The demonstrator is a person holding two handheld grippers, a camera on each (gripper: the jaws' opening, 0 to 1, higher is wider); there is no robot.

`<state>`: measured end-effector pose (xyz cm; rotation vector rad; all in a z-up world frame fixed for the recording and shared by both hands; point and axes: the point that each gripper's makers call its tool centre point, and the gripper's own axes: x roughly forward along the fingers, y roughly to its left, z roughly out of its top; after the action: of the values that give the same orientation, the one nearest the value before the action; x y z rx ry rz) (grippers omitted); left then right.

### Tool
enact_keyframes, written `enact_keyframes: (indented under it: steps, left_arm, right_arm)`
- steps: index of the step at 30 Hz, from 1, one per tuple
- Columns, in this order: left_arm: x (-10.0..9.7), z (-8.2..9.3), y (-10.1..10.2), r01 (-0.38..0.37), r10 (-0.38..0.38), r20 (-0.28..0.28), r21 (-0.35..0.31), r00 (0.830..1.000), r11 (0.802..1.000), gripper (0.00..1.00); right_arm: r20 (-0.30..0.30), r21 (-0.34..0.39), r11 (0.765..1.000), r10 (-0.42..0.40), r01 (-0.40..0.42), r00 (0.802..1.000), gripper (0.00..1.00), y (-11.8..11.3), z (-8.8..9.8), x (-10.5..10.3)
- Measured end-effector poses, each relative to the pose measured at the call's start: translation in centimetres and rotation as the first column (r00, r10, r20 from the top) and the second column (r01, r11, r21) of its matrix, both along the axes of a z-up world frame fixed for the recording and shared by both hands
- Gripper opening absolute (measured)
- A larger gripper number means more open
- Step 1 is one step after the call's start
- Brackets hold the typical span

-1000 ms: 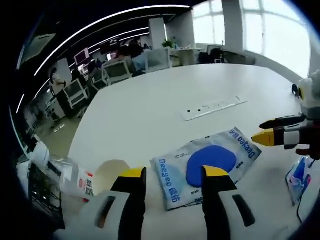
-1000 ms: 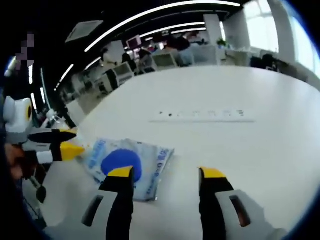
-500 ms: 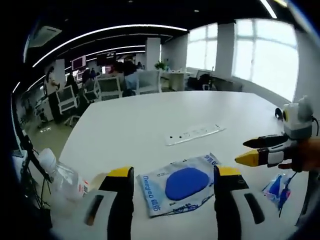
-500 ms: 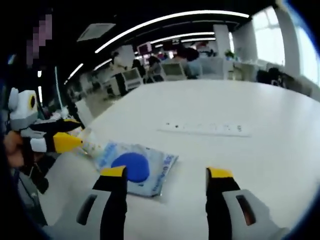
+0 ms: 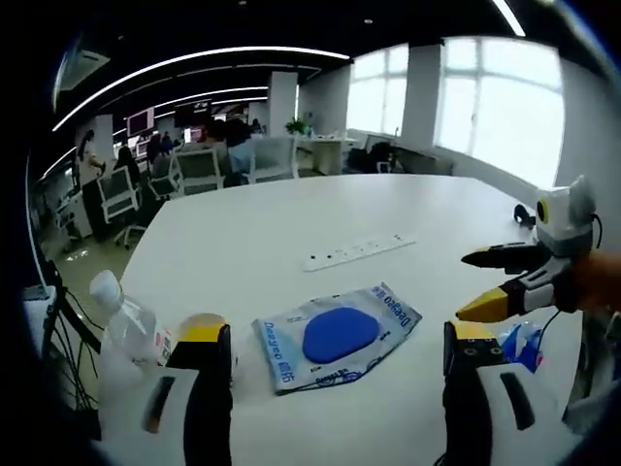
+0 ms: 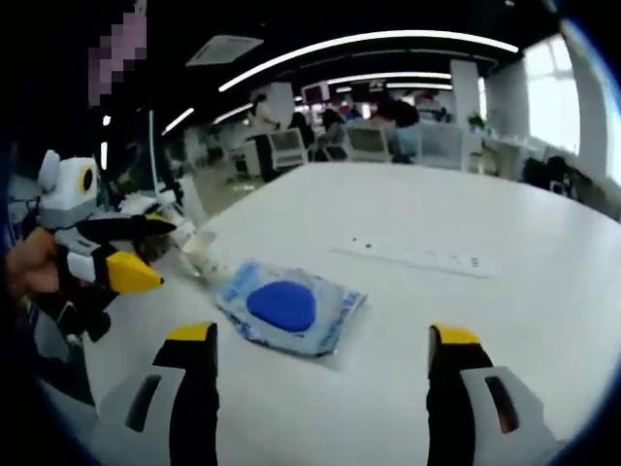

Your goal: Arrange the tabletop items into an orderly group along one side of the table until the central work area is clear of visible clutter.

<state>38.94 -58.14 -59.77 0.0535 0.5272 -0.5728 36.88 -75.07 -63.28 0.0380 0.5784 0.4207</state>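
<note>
Left tongs point(image 5: 330, 340): jaws spread wide, grasping nothing, poised over the near edge of the white counter point(image 5: 291, 223). Right tongs point(image 6: 320, 335): likewise released and empty, jaws wide apart.

Left to right, in the left gripper view:
- Clear plastic bottle point(image 5: 126, 335), lying on its side at the counter's left edge, cap pointing away; lower body cut off by the left jaw.
- Pale round object point(image 5: 201, 321), just beside the bottle, mostly hidden behind the jaw tip; identity cannot be told.
- Blue-and-white pouch point(image 5: 335, 335), flat on the counter, directly ahead between the jaws, long axis running left-near to right-far.
- Inset socket strip point(image 5: 354, 252), beyond the pouch.
- Small blue packet point(image 5: 514, 342), near the right edge, partly hidden by the right jaw and the other tongs above it.

Judgement: the pouch lies central to the left tongs, left of centre for the right tongs point(image 6: 286, 306); the left appears nearer.
</note>
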Motion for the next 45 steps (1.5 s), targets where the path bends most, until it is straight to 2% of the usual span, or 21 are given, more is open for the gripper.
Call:
enact_keyframes:
  steps: [4,12,16,18,21,24,26,30,32,34,37,45]
  left_arm:
    - [-1.0,0.8,0.1,0.005,-0.005,0.003,-0.032,1.000,0.999,1.00]
    - [-3.3,1.1,0.2,0.041,-0.041,0.001,-0.044,0.999,0.998,1.00]
    - [-4.5,0.4,0.0,0.059,-0.059,-0.010,-0.038,0.998,0.998,1.00]
    - [-5.0,-0.1,-0.1,0.053,-0.055,-0.025,-0.044,0.998,0.998,1.00]
    - [-5.7,-0.7,-0.5,0.041,-0.044,-0.048,-0.066,0.998,0.997,1.00]
    - [-6.5,-1.2,-1.5,0.061,-0.064,-0.057,-0.058,0.996,0.996,1.00]
    - [-6.9,-1.4,-2.3,0.079,-0.082,-0.060,-0.050,0.995,0.996,1.00]
    - [-7.7,-1.7,-4.0,0.118,-0.121,-0.067,-0.047,0.990,0.992,1.00]
    - [-8.0,-2.0,-4.8,0.145,-0.146,-0.074,-0.022,0.987,0.989,1.00]
    - [-8.2,-1.8,-5.6,0.164,-0.165,-0.070,-0.017,0.984,0.986,1.00]
    - [-8.5,-1.9,-6.9,0.185,-0.186,-0.072,-0.022,0.980,0.982,1.00]
    - [-10.5,-3.9,-10.5,0.262,-0.261,-0.118,-0.002,0.958,0.965,1.00]
  right_arm:
    - [0.013,-0.008,1.000,0.023,-0.023,1.000,0.91,0.1,0.7,-0.9]
    - [0.038,-0.003,0.999,0.050,-0.050,0.998,0.99,0.2,2.1,-3.0]
    - [0.022,-0.011,0.999,0.053,-0.053,0.998,1.00,-0.3,2.0,-4.3]
    - [-0.014,0.000,1.000,0.018,-0.018,1.000,1.00,-0.9,1.4,-5.2]
    - [-0.009,0.014,1.000,-0.008,0.008,1.000,1.00,-1.3,1.2,-6.4]
    - [-0.027,0.044,0.999,-0.028,0.029,0.999,1.00,-1.6,0.5,-7.8]
    - [-0.056,0.010,1.000,-0.024,0.025,0.998,1.00,-2.0,-0.4,-9.1]
    - [-0.072,0.020,0.998,-0.051,0.052,0.996,1.00,-2.9,-1.1,-10.5]
    - [-0.087,0.010,0.998,-0.059,0.060,0.994,1.00,-3.5,-1.5,-11.0]
    - [-0.088,-0.010,0.998,-0.068,0.067,0.994,1.00,-4.2,-1.5,-11.4]
    - [-0.063,0.009,0.993,-0.121,0.122,0.991,1.00,-5.7,-1.0,-11.8]
    - [-0.092,0.012,0.984,-0.179,0.180,0.980,1.00,-8.5,-1.9,-14.4]
